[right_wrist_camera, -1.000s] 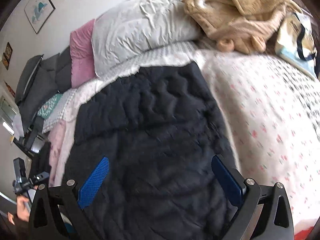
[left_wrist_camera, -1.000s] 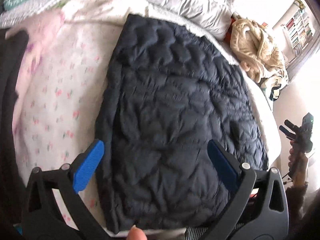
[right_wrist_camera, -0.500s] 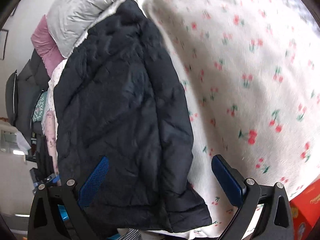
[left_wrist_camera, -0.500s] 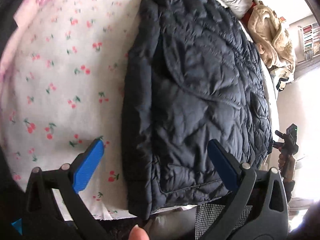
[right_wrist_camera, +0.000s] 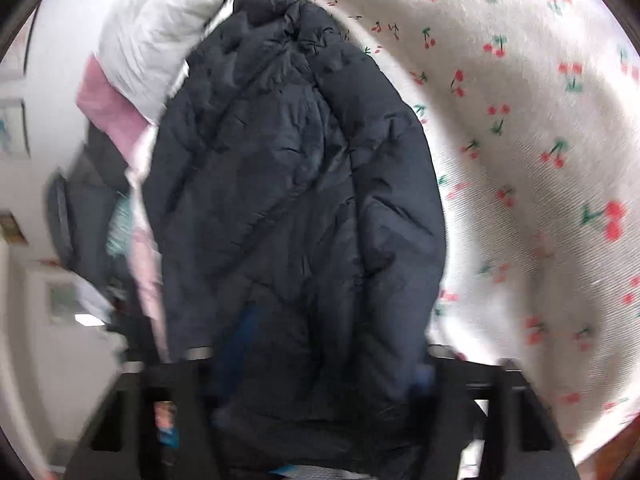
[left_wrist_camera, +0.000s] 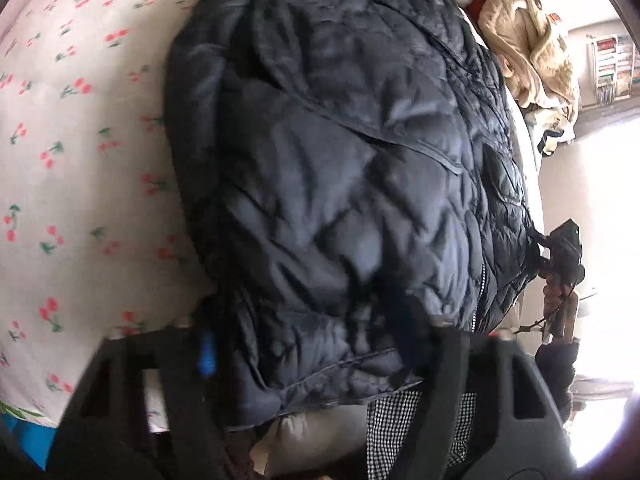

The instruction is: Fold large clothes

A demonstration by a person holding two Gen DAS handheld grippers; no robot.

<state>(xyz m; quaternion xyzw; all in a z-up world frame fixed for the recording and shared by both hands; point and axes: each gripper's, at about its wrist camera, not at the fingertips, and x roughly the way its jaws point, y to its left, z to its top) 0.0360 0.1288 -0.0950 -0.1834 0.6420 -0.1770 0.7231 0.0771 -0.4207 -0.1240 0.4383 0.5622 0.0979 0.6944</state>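
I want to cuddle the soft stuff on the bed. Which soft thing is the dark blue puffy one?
The quilted jacket lying on the cherry-print sheet. It alone is dark navy: the pillow is white and the fluffy blanket is beige.

A dark quilted jacket (left_wrist_camera: 340, 168) lay flat on a cherry-print bedspread (left_wrist_camera: 80, 140), its hem at the bed's near edge. The left gripper (left_wrist_camera: 308, 344) was closing over that hem, padded fabric bunched between its blurred jaws. At the jacket's far hem corner the right gripper (left_wrist_camera: 560, 248) met the fabric. A beige blanket (left_wrist_camera: 528, 48) was heaped toward the bed's far right corner.
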